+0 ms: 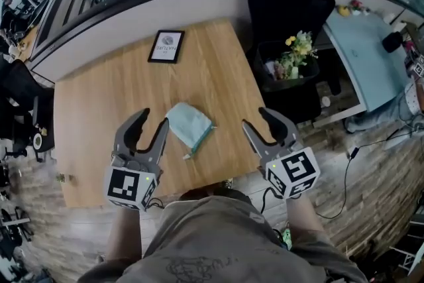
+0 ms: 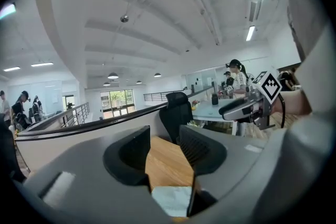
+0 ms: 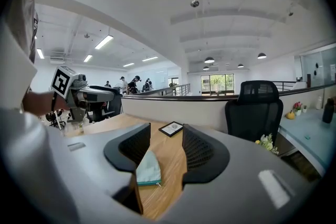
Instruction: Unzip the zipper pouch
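Observation:
A pale teal zipper pouch (image 1: 189,124) lies flat on the wooden table (image 1: 112,99), with its zipper edge and a small white pull toward the near side. My left gripper (image 1: 154,120) hovers just left of it, jaws open and empty. My right gripper (image 1: 258,116) hovers to its right, also open with nothing between the jaws. In the right gripper view the pouch (image 3: 148,168) lies ahead between the jaws on the table. The left gripper view shows a corner of the pouch (image 2: 172,200) low between its jaws.
A black-framed card (image 1: 166,46) lies on the far part of the table. A black office chair (image 1: 291,0) and a black bin with flowers (image 1: 289,61) stand off the table's right edge. A low curved wall runs behind the table.

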The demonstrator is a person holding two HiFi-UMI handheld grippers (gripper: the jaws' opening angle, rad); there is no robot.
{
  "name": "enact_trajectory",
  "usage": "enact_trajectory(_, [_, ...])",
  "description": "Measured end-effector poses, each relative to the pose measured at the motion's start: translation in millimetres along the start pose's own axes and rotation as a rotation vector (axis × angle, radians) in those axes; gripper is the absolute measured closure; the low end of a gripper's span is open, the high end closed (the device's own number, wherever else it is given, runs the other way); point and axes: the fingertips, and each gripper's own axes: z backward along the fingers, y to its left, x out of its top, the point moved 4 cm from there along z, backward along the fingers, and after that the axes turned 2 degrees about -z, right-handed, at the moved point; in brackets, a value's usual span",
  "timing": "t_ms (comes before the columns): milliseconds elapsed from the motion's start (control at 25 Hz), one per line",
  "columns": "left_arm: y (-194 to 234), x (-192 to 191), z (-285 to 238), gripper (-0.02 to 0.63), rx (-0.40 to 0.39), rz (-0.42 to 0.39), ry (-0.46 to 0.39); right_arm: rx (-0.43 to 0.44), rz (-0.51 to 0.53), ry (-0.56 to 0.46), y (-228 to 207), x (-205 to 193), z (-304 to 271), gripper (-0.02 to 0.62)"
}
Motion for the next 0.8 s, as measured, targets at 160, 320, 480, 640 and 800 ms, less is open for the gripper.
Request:
enact_trajectory(160, [2,-12,-22,0.434,-0.126,-0.064,0.045,0.000,-0.021,0.034,5,-13,-11,0.396])
enact_trajectory(320, [2,-29,-51,0.434,-0.238,-0.134,0.124,-0.004,0.016,0.106,11,-36,-28,0.396])
enact_trajectory(480, [-4,-44,-81,0.434,-0.382,-0.173,0.120,-0.010,-0.001,0.170,10,-65,-44,0.396])
enact_trajectory(640, [-14,-68,-112,0.434,-0.522,-0.248,0.107,-0.010,-0.035,0.216,4,-92,-58,0.396])
enact_trajectory(800, [-31,-105,-135,0.433,-0.712,-0.309,0.169,-0.008,-0.063,0.266,4,-117,-69,0.396])
